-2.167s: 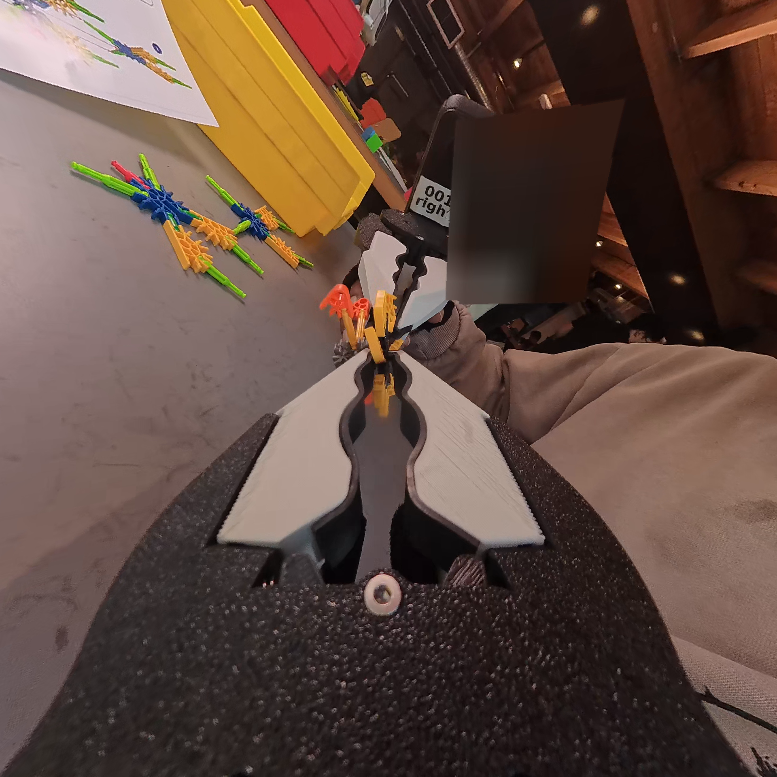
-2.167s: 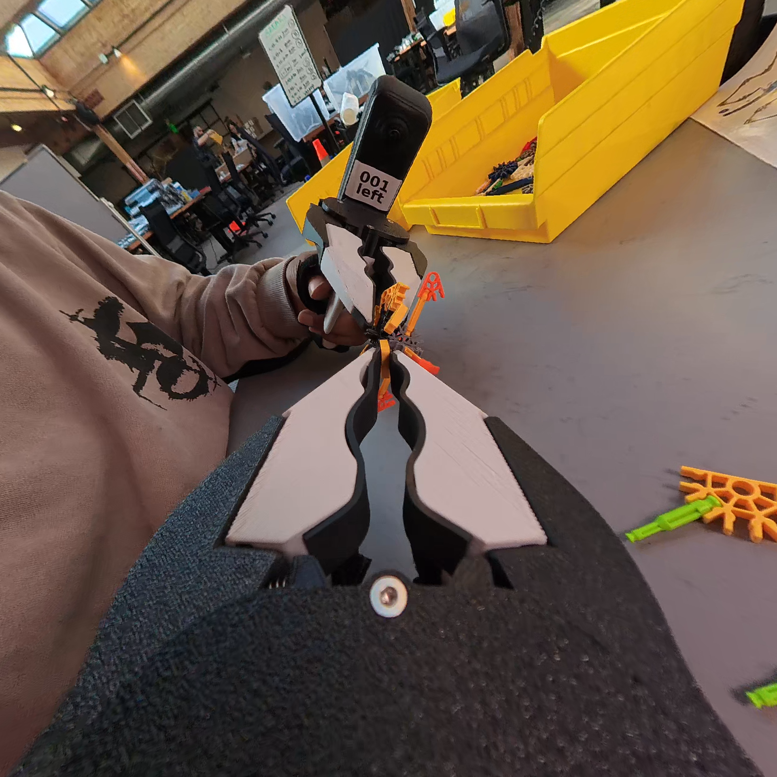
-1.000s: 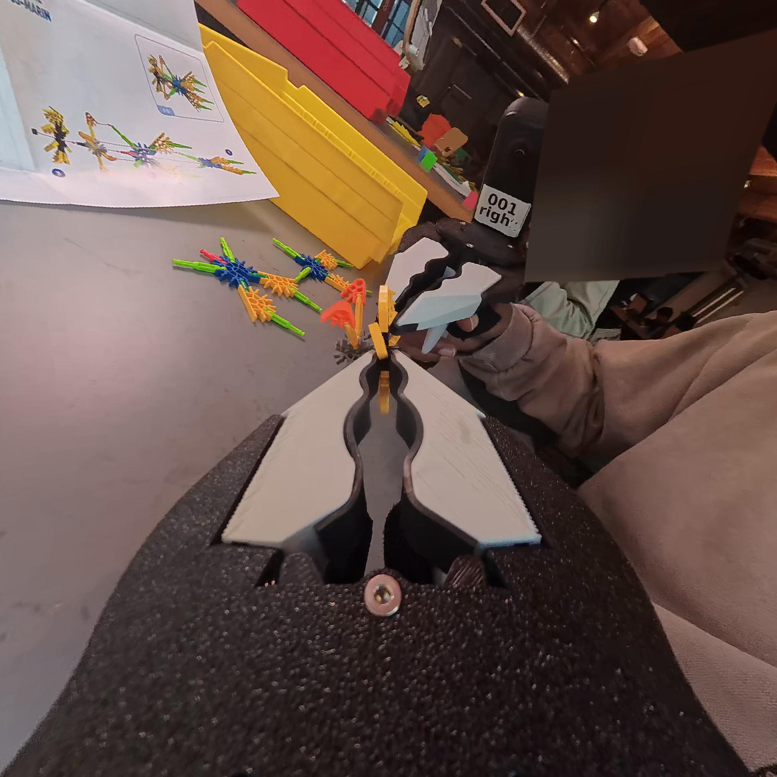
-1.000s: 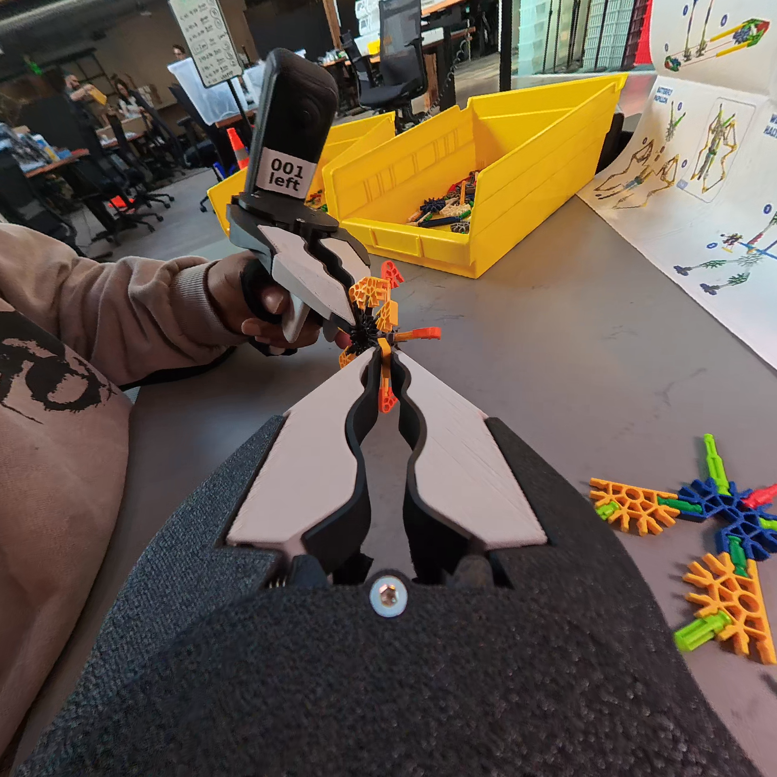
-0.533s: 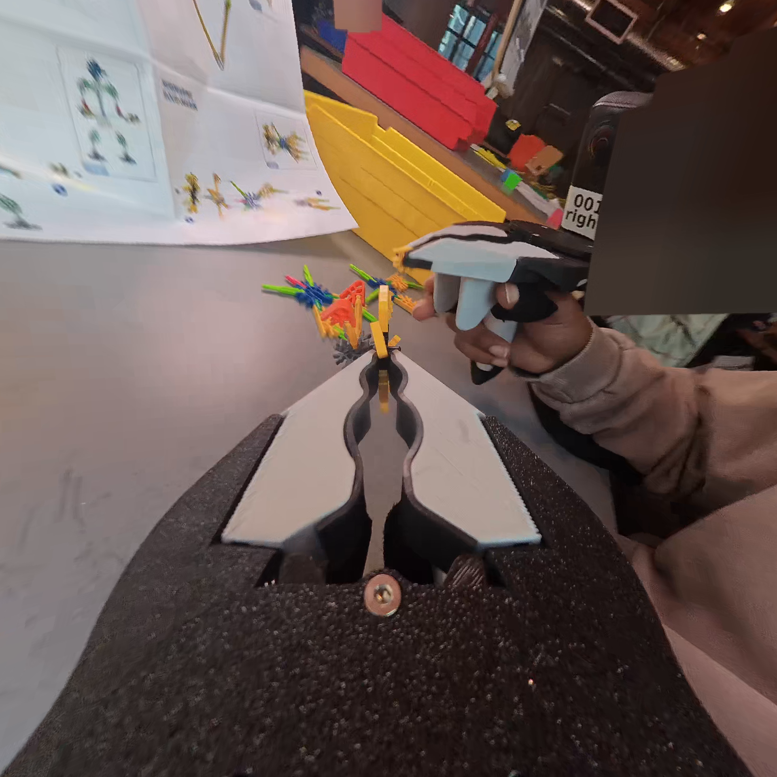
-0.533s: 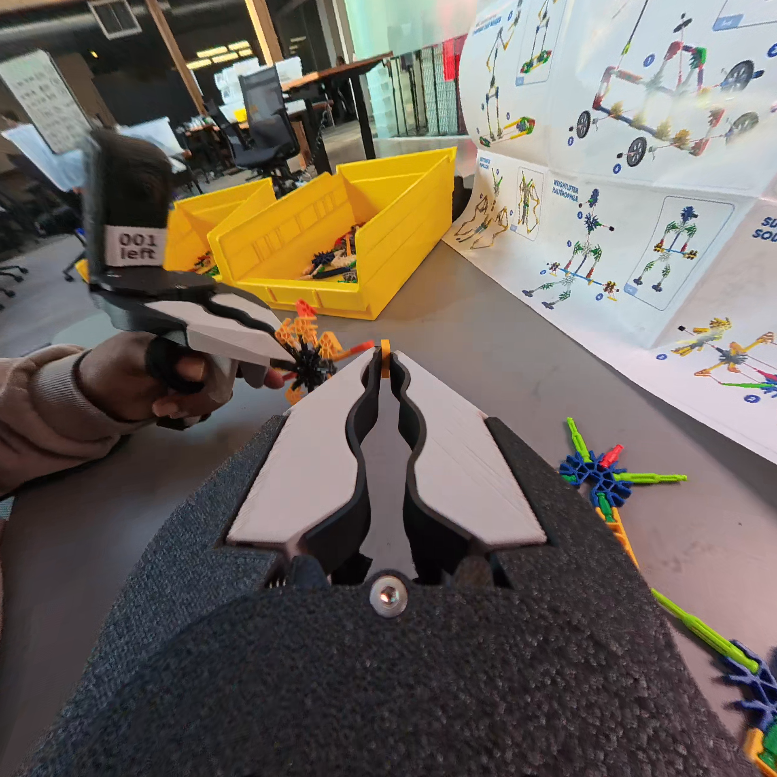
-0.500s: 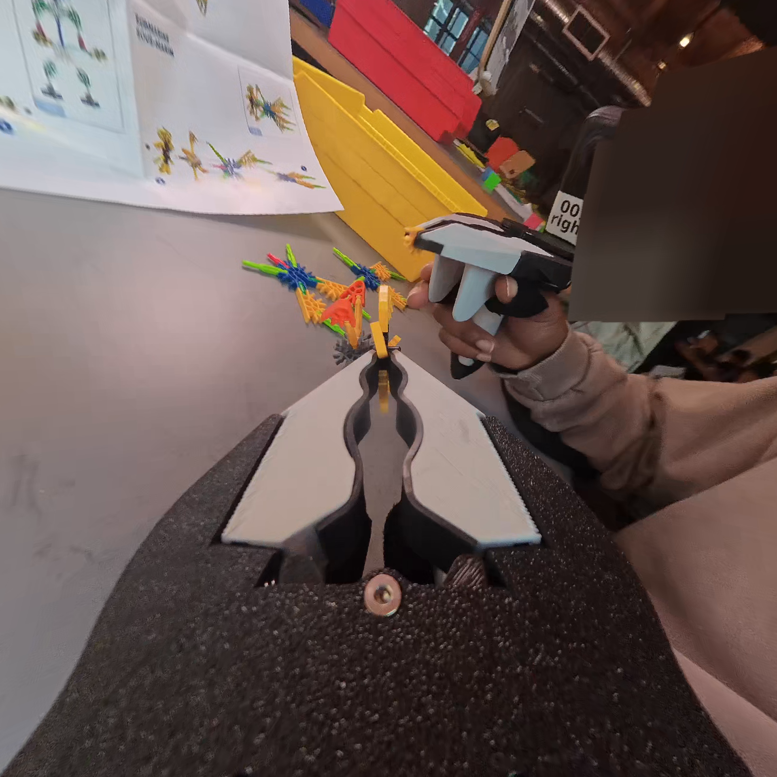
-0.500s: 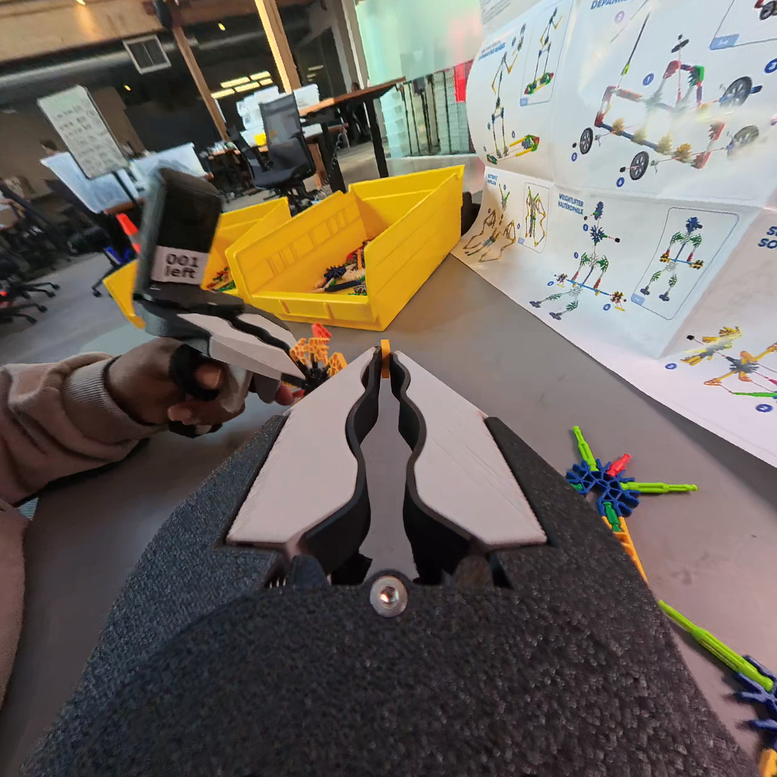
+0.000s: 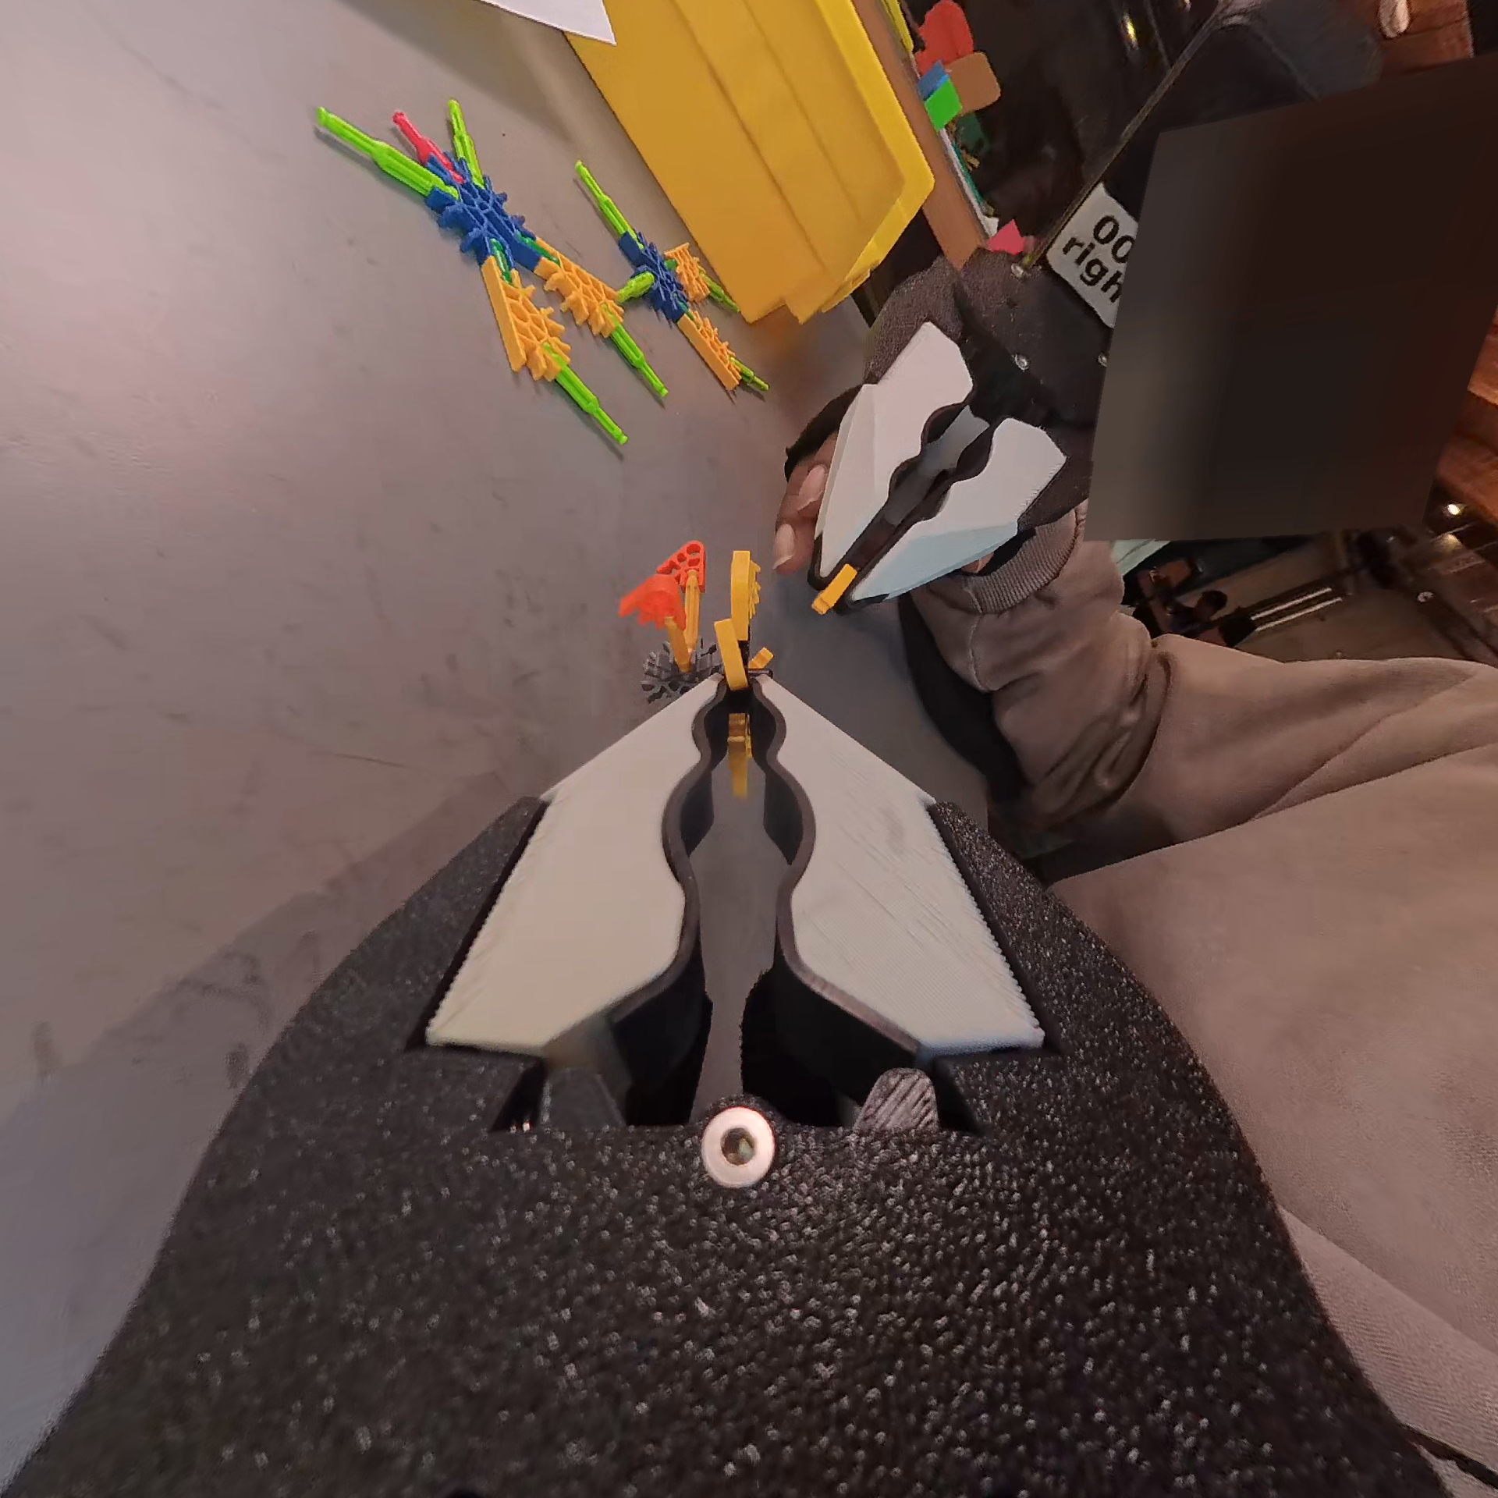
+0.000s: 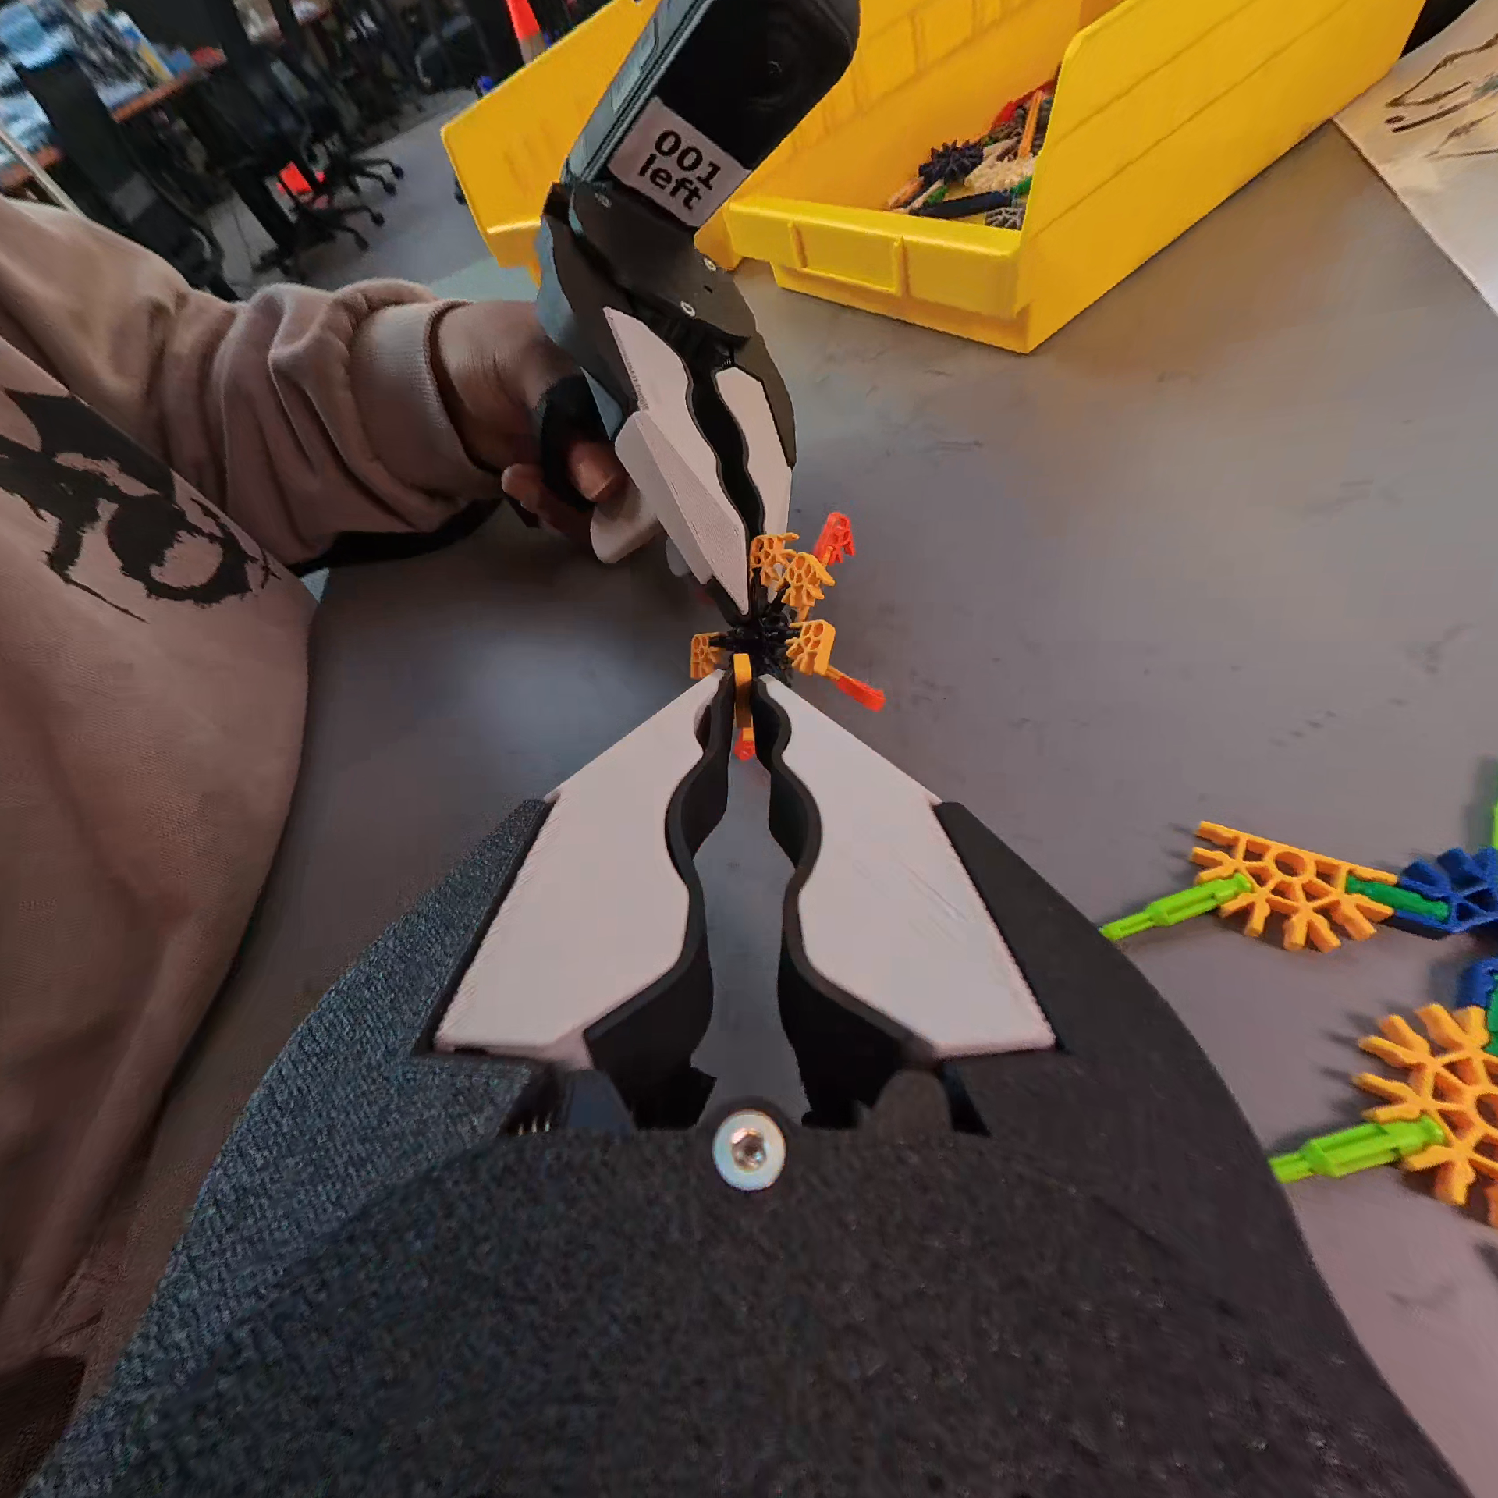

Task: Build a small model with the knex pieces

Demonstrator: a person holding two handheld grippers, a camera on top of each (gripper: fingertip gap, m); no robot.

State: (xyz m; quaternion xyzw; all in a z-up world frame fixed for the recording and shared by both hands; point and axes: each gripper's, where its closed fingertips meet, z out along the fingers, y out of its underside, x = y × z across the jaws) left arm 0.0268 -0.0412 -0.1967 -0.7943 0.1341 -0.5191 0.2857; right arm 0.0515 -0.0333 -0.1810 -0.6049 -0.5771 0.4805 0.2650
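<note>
- Above the grey table [image 9: 243, 648], the left tongs [image 9: 739, 685] are pinching a small toy assembly of orange and yellow plastic connectors around a black snowflake-shaped hub [image 9: 705, 616], their tips closed on a yellow piece of it.
- Beside them, the right tongs [image 10: 739, 689] are gripping a short yellow-orange plastic rod [image 10: 742, 705], tips narrowed onto it; in the right wrist view the rod's end is sitting at the hub of the assembly [image 10: 770, 632], while the left wrist view is showing the right tongs [image 9: 835, 596] just apart from it, so contact cannot be told.
- Farther along the table, two flat builds of blue hubs, orange fan connectors and green rods [image 9: 527, 267] are lying near a yellow plastic bin [image 9: 778, 146].
- Another yellow bin holding loose pieces [image 10: 1135, 162] is standing beyond the left tongs [image 10: 734, 567].
</note>
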